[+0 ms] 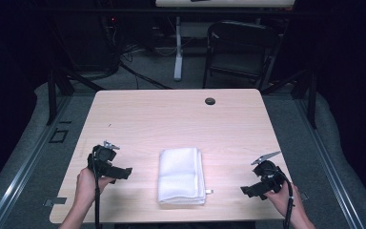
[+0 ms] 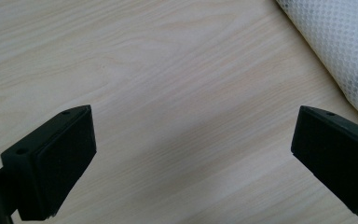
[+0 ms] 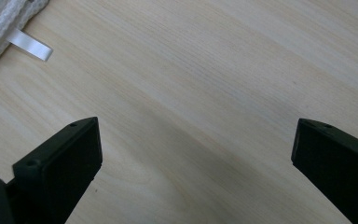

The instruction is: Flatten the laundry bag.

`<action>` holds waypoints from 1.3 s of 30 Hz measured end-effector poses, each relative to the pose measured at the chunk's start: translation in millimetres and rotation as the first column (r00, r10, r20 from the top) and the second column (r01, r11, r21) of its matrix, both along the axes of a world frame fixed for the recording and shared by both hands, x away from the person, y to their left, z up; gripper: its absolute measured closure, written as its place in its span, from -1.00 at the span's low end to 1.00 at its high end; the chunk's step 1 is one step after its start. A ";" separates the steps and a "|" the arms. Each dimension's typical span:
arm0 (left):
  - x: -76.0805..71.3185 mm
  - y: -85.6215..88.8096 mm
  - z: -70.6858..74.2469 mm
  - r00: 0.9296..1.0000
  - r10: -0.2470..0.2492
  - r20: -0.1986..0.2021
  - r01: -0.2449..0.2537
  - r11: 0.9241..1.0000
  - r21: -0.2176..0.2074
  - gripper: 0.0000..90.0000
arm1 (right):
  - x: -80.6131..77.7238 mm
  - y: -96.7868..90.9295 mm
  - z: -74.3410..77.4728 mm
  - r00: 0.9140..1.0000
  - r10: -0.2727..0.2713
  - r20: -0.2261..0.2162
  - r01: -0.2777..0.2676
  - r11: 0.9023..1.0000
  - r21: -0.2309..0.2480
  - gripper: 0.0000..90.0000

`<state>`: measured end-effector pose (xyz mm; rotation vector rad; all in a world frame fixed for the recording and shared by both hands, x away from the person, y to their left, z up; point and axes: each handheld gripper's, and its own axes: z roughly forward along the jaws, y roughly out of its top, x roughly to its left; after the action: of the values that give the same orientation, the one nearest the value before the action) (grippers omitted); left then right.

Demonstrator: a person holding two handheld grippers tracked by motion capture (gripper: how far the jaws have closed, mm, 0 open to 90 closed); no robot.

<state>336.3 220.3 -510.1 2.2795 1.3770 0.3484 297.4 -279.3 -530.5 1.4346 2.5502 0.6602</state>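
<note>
Both grippers are held low over the table [image 1: 138, 114], one on each side of a folded white towel [image 1: 181, 175], and both have their jaws wide apart with nothing between them. From the high view, the left gripper [image 1: 122, 172] points toward the left edge of the towel and the right gripper [image 1: 249, 190] points toward its right edge; neither touches the cloth, and the right one stands a little farther from it. The towel lies near the front edge of the table, in the middle, folded to a neat rectangle, with a small white label [image 1: 208, 192] sticking out at its near right corner. In the left gripper view the textured cloth [image 2: 340, 51] is seen at the upper right, just beyond the right jaw. In the right gripper view, the towel corner [image 3: 4, 23] and its label [image 3: 30, 45] lie at the upper left, well ahead of the jaws. I judge that the step in hand is the approach for taking the towel. To do it well, each gripper should come in low and level, so the lower jaw slides under the chosen layer while the upper jaw stays above it. It is better to take a corner or an edge than the thick middle. Both sides should close at about the same time, otherwise the towel may be dragged or the fold may open unevenly.
</note>
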 end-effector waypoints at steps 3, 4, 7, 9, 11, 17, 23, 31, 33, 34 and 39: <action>2.0 -0.5 -0.6 1.000 -0.003 0.003 0.004 1.000 -0.011 -0.99 | 1.8 -4.4 -0.2 1.000 -0.007 -0.001 0.007 1.000 -0.024 -0.97; 2.0 -0.5 -0.6 1.000 -0.003 0.003 0.004 1.000 -0.011 -0.99 | 1.8 -4.4 -0.2 1.000 -0.007 -0.001 0.007 1.000 -0.024 -0.97; 4.6 -4.1 1.7 1.000 -0.021 0.012 0.021 1.000 -0.013 -0.99 | -2.1 -7.0 -0.7 1.000 -0.010 -0.002 0.010 1.000 -0.023 -0.97; 6.0 -8.3 2.5 0.999 -0.030 0.018 0.030 0.999 -0.015 -0.99 | -3.3 -7.2 0.0 1.000 -0.015 -0.009 0.014 1.000 -0.028 -0.97; 7.0 -13.8 2.4 0.998 -0.058 0.015 0.058 0.998 -0.014 -0.99 | -8.0 -10.0 -1.0 0.999 -0.034 0.001 0.034 0.999 -0.014 -0.97; -0.1 -21.9 7.6 0.994 -0.101 0.035 0.102 0.995 -0.010 -1.00 | -6.9 -8.6 1.4 1.000 -0.027 0.002 0.027 0.999 -0.038 -0.97; -6.9 -37.8 11.5 0.987 -0.152 0.052 0.154 0.988 -0.019 -1.00 | -7.7 -1.3 1.2 1.000 -0.005 -0.001 0.005 0.999 -0.041 -0.97; -20.3 -69.8 12.3 0.965 -0.257 0.055 0.259 0.965 -0.031 -1.00 | -9.8 4.5 3.5 1.000 0.013 0.014 -0.013 0.999 -0.029 -0.97; -21.8 -76.1 11.0 0.959 -0.276 0.058 0.278 0.960 -0.032 -1.00 | -9.5 4.6 3.9 1.000 0.019 0.012 -0.019 0.999 -0.045 -0.97; -22.5 -78.2 10.6 0.958 -0.280 0.057 0.282 0.959 -0.031 -0.99 | -9.8 7.3 3.1 1.000 0.018 0.016 -0.017 1.000 -0.024 -0.97; -26.3 -87.9 8.4 0.949 -0.312 0.044 0.313 0.949 -0.026 -0.99 | -8.6 11.7 4.8 0.999 0.032 0.016 -0.031 0.999 -0.037 -0.96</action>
<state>310.0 132.4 -501.7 2.4002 0.9707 0.2624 288.9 -267.7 -525.7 1.3741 2.5631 0.6238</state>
